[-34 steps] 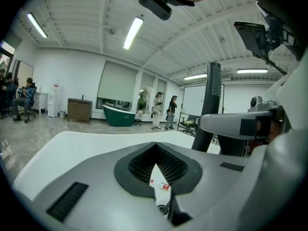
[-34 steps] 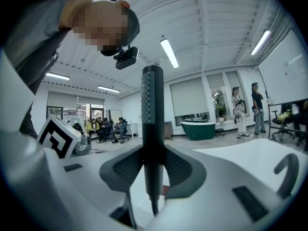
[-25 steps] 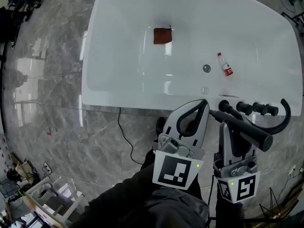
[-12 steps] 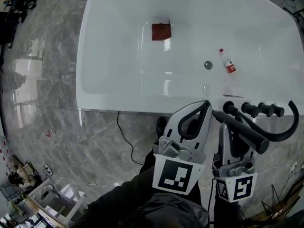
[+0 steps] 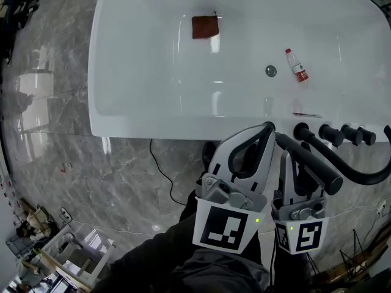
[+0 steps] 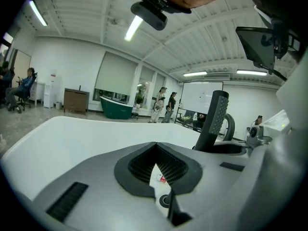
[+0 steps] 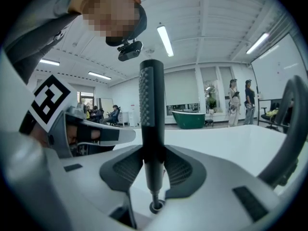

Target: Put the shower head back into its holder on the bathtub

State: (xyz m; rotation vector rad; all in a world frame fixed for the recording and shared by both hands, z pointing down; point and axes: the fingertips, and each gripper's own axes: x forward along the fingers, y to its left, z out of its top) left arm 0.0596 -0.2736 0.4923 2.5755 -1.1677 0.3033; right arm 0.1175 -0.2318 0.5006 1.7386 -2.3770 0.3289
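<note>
A black stick-shaped shower head (image 5: 308, 163) lies slanted over the near rim of the white bathtub (image 5: 153, 127). My right gripper (image 5: 292, 159) is shut on its shaft. In the right gripper view the shower head (image 7: 151, 119) stands upright between the dark pads (image 7: 180, 170). Its thin lower end meets a round black ring (image 7: 155, 207) on the rim. My left gripper (image 5: 267, 127) hovers just left of it, shut with nothing in it. Through the slit of the left gripper (image 6: 156, 165) I see the tub's inside, with the shower head (image 6: 214, 121) off to the right.
Three black tap knobs (image 5: 333, 133) and a curved black spout (image 5: 366, 173) sit on the rim to the right. Inside the tub lie a red cloth (image 5: 205, 27), a small bottle (image 5: 299, 66) and the drain (image 5: 270, 71). A black cable (image 5: 162, 176) runs over the marble floor.
The tub has slid up and left in the head view. Both grippers sit a little closer to the rim, with the right one still clamped on the shower head.
</note>
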